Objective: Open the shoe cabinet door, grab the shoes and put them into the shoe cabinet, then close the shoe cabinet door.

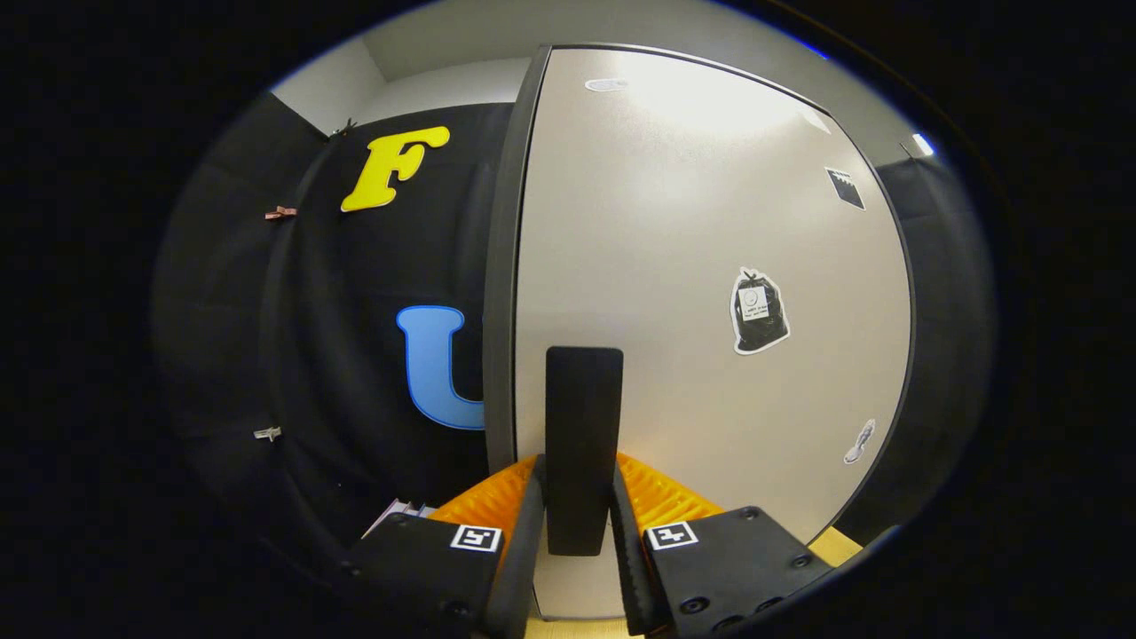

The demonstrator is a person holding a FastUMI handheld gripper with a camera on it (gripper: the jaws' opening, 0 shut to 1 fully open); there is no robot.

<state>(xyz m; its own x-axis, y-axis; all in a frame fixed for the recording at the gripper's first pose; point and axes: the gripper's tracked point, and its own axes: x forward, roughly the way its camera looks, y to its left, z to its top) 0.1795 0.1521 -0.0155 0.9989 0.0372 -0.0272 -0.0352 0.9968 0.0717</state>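
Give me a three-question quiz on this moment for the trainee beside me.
1. True or false: the gripper has both fingers pressed on the black door handle.
2. Which sticker on the cabinet door lies nearest the handle: A, the black bag-shaped sticker; B, the small black square sticker?
3. Fill in: beyond the door's left edge hangs the booth's black ____.

Key: 1 true; 2 A; 3 cloth.
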